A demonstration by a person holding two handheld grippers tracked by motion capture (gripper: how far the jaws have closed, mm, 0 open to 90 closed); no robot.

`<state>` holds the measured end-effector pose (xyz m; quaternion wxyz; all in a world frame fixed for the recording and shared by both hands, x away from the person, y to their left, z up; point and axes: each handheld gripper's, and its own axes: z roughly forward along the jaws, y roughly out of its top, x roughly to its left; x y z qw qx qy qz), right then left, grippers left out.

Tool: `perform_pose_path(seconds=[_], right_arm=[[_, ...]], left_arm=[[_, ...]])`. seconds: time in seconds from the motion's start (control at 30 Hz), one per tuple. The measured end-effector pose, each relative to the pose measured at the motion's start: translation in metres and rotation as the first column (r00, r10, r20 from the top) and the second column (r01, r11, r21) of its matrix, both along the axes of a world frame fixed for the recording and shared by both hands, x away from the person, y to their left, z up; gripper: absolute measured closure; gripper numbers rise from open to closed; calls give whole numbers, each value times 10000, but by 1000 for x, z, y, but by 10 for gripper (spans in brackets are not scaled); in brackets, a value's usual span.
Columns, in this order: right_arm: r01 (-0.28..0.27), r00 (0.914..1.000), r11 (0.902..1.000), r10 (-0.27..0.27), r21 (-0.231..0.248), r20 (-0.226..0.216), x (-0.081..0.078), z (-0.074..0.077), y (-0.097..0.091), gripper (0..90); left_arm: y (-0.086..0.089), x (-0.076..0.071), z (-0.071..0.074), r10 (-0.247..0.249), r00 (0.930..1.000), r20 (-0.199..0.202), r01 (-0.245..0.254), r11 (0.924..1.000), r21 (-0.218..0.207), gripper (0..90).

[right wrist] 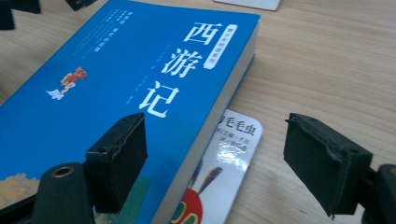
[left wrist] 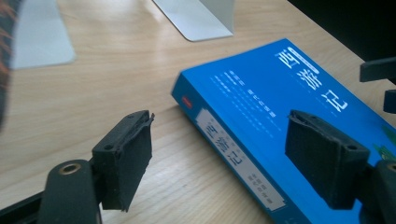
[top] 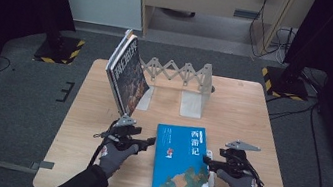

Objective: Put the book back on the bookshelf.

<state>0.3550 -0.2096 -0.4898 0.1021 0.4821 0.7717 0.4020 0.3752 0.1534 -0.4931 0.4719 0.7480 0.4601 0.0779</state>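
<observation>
A blue paperback (top: 181, 161) with white Chinese characters lies flat at the table's near middle. It rests on a thin white picture book (right wrist: 233, 158) that pokes out along its right edge. My left gripper (top: 152, 142) is at the blue book's left side. In the left gripper view it (left wrist: 219, 163) stands open astride the spine (left wrist: 238, 158), one jaw over bare wood, the other over the cover. My right gripper (top: 207, 163) is at the book's right edge. It (right wrist: 215, 158) is open too, with one jaw above the cover and one above the table.
Two books (top: 127, 74) lean upright against the left end of a grey expanding bookend rack (top: 182, 76) at the back of the wooden table (top: 247, 116). A slot stands free between its two plates. Dark floor, cables and stands surround the table.
</observation>
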Motion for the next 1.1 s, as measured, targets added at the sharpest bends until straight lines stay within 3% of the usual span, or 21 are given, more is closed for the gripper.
perform_pose_path(seconds=[0.47, 0.67, 0.83, 1.1], right_arm=[[-416, 9981, 9991, 416, -5, -446, 0, -9, 13, 228], [-485, 9967, 9987, 492, 122, -653, 1, -11, 17, 229], [-543, 9957, 9982, 561, 252, -743, 1, -13, 19, 227], [-630, 9923, 9969, 676, 469, -1036, 2, -15, 25, 206]], left_arm=[[-21, 6, -23, -397, 9982, -448, 409, 9988, 259, 188], [-27, 10, -28, -679, 9953, -694, 671, 9977, -134, 156], [-40, 9, -33, -1186, 9894, -840, 1150, 9923, -459, 113], [-43, 11, -38, -1298, 9868, -968, 1250, 9907, -542, 24]])
